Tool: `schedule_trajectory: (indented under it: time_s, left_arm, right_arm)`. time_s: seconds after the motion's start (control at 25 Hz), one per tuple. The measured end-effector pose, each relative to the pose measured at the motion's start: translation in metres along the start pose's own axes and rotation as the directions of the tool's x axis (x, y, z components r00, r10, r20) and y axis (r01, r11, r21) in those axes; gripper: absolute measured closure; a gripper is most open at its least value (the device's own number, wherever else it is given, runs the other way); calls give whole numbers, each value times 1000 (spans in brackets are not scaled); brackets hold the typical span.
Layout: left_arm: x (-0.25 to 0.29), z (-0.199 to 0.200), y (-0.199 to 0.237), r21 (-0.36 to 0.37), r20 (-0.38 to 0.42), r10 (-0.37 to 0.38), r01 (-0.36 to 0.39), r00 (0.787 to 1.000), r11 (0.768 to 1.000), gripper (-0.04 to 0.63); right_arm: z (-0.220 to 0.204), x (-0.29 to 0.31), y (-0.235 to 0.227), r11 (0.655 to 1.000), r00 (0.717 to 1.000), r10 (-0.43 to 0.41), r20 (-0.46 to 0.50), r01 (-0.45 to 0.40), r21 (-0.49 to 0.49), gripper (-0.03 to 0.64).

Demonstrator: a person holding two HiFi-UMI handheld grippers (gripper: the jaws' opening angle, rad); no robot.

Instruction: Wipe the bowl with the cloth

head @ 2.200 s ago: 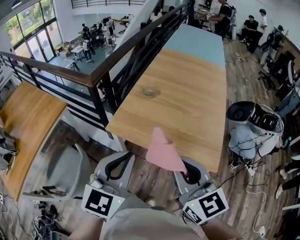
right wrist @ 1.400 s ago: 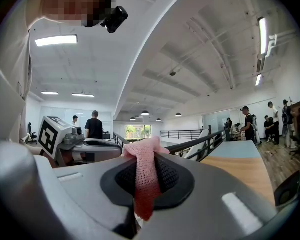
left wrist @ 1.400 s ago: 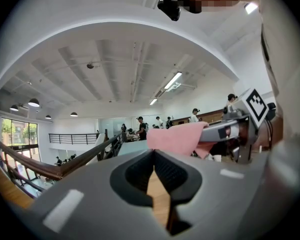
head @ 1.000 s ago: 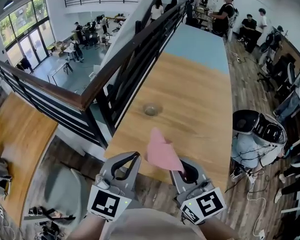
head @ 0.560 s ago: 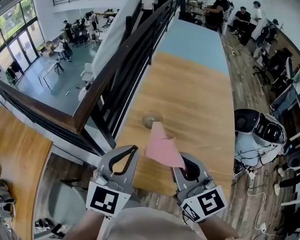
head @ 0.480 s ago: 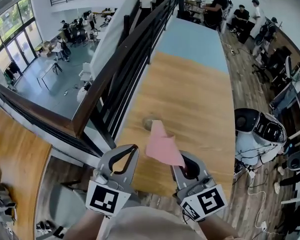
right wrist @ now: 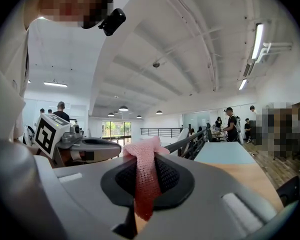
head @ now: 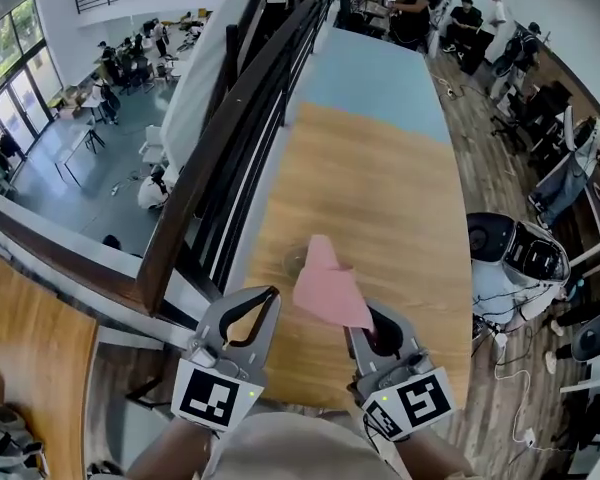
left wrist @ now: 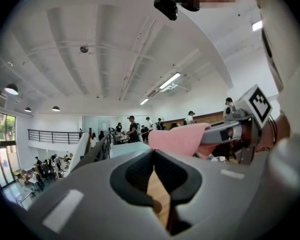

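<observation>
Right gripper [head: 368, 320] clamps the pink cloth [head: 327, 290]; left gripper [head: 269, 295] is closed, empty (bowl [head: 293, 259] at its one o'clock).

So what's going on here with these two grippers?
A person holds a gripper in each hand at a long wooden table. The right gripper is clamped on a pink cloth; the left gripper is shut and empty. A small clear bowl sits on the table, partly behind the cloth; wiping hasn't begun.

A long wooden table [head: 380, 198] runs up the middle, with a blue part [head: 375, 83] at its far end. A dark railing [head: 192, 213] runs along its left side. People [head: 417, 8] stand at the top.
</observation>
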State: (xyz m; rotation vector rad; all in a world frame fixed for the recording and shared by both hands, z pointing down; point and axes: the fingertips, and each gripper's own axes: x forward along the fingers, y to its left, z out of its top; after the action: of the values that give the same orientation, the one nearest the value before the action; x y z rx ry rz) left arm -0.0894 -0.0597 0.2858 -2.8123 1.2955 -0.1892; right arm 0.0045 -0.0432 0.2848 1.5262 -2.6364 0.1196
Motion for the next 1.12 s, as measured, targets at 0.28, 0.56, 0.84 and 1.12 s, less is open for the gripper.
schedule_trajectory:
  time_s: [0.28,0.56,0.84,1.12]
  left_arm:
    - [27,-11,17,-16,-7,-19,18,1000,1000,594]
    - [47,-37,2,-42,-86,42,-46,995,998,592]
    - [59,-60,17,-102,-186,139,-160,973,982,537]
    - [101,-95,42,-91,-240,147,-173,960,981,537]
  right_arm:
    - [-18,25,-14,999,999,-29,-42,30,11,601]
    - [-31,17,-51,999,998,-23,-55,24,23,601]
    - [-39,31,-72,990,996,-6,-92,-7,-142,601]
    - [-68,83,-98,996,987,51,-150,-62,-69,601]
